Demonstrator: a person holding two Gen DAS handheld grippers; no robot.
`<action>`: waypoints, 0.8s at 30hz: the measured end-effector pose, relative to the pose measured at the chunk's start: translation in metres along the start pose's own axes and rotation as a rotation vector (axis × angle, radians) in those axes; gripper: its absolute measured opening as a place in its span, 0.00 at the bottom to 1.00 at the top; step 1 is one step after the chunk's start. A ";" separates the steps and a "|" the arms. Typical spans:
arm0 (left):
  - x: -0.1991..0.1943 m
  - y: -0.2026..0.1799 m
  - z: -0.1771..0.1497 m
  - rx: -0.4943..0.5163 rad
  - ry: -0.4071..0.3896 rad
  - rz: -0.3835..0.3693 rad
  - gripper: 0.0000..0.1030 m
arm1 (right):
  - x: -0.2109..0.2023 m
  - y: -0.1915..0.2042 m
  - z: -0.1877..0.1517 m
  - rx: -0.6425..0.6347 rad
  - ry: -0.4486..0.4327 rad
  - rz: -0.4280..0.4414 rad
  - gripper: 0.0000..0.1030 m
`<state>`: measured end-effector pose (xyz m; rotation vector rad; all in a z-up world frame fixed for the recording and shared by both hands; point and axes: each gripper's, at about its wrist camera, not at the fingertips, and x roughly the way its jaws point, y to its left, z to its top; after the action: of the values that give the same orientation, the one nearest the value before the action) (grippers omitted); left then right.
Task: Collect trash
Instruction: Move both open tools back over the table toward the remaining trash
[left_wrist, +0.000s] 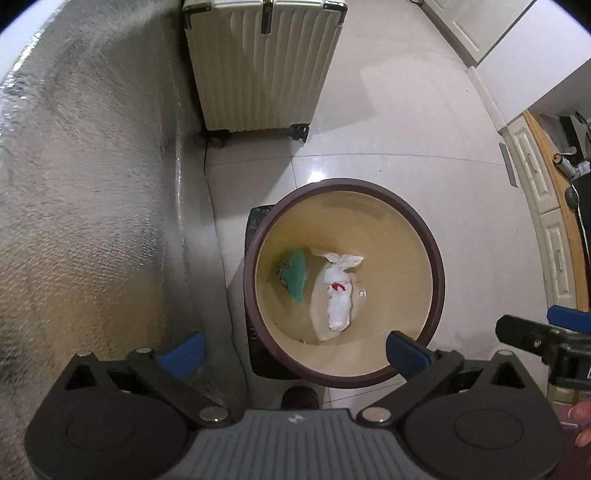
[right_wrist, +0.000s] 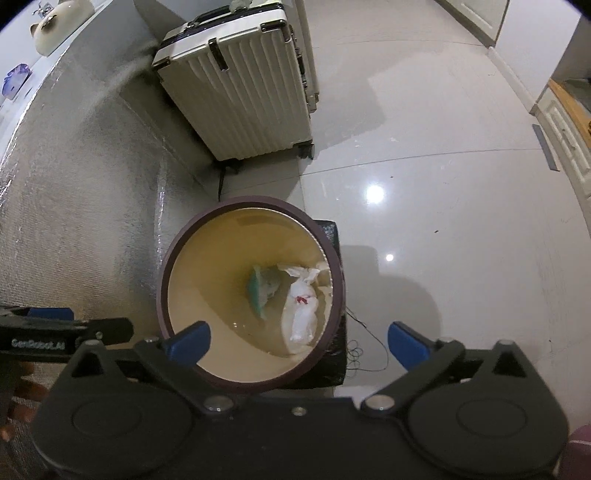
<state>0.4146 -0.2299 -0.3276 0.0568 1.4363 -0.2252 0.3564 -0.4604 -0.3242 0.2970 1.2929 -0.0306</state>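
Nearest the lens: black left gripper (left_wrist: 291, 350) and black right gripper (right_wrist: 297, 341), blue-padded jaws spread to their widest, nothing between them, both poised above the bin. Below, on the glossy tiled floor (right_wrist: 443, 166): round tan plastic waste bin with dark maroon rim (left_wrist: 245, 291), beside a cream ribbed hard-shell suitcase (left_wrist: 258, 66). At the bin's bottom: knotted white plastic bag with red marking (left_wrist: 339, 291), just beside a crumpled teal wrapper (left_wrist: 295, 275). Probably both feather-light, soft, crushable, somewhat slick; best pinched at the bag's knotted neck, or the wrapper's raised edge. Stiff bin likely light; best gripped by its rim.
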 end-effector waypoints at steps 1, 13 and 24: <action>-0.003 0.000 -0.002 0.000 -0.004 0.002 1.00 | -0.003 -0.001 -0.002 0.001 -0.004 -0.003 1.00; -0.047 -0.007 -0.027 0.009 -0.074 -0.001 1.00 | -0.046 -0.005 -0.025 -0.015 -0.066 -0.037 1.00; -0.105 -0.009 -0.062 0.014 -0.185 -0.011 1.00 | -0.104 -0.004 -0.051 -0.027 -0.161 -0.058 1.00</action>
<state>0.3406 -0.2157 -0.2320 0.0390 1.2511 -0.2432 0.2783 -0.4671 -0.2391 0.2292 1.1409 -0.0848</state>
